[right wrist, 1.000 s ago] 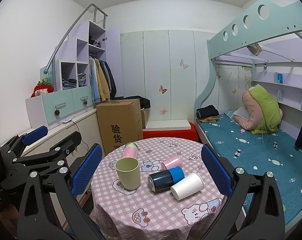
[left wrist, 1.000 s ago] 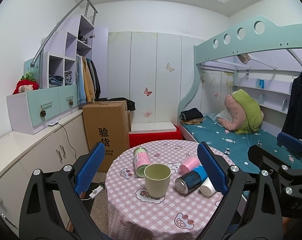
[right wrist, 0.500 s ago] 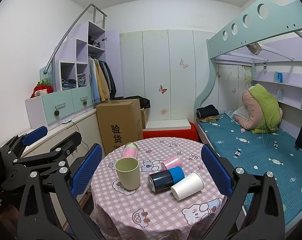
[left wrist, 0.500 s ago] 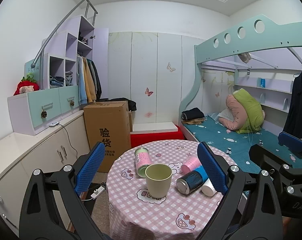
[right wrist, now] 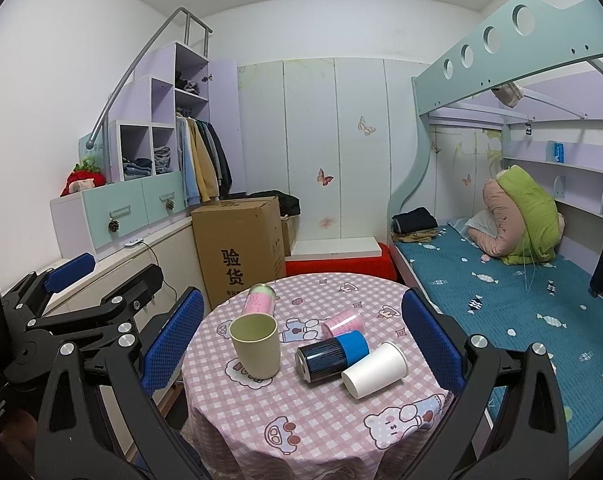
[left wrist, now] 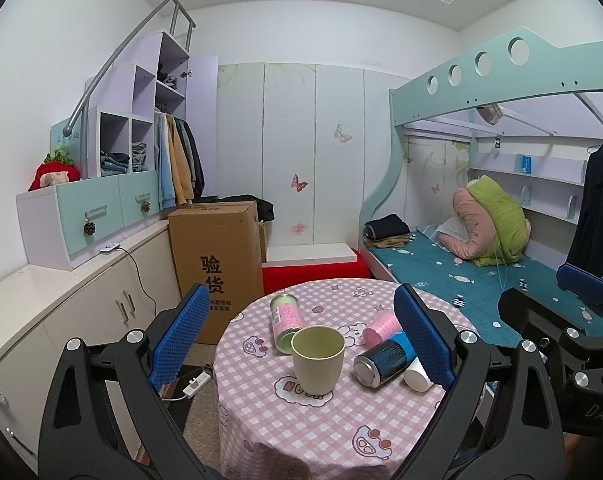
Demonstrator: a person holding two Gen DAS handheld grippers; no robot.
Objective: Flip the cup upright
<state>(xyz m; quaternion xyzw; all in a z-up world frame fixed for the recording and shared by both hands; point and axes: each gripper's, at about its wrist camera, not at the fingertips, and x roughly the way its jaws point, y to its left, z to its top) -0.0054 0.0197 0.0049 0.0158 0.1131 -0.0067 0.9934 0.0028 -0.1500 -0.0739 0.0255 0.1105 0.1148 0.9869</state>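
Note:
A pale green cup (left wrist: 318,359) (right wrist: 255,345) stands upright on the round table (left wrist: 325,424) (right wrist: 313,416) with a pink checked cloth. A white paper cup (right wrist: 375,369) (left wrist: 415,374) lies on its side, as do a small pink cup (right wrist: 344,321) (left wrist: 381,326), a dark blue can (right wrist: 331,358) (left wrist: 383,359) and a pink-green can (right wrist: 258,301) (left wrist: 286,320). My left gripper (left wrist: 301,340) is open and empty, held back from the table. My right gripper (right wrist: 301,344) is open and empty, likewise back from the table.
A cardboard box (left wrist: 217,264) stands behind the table on the left, beside low white cabinets (left wrist: 73,312). A bunk bed (right wrist: 501,288) runs along the right. A power strip (left wrist: 197,382) lies on the floor left of the table.
Both views have shifted very slightly; the objects on the table have not moved and both grippers stay open.

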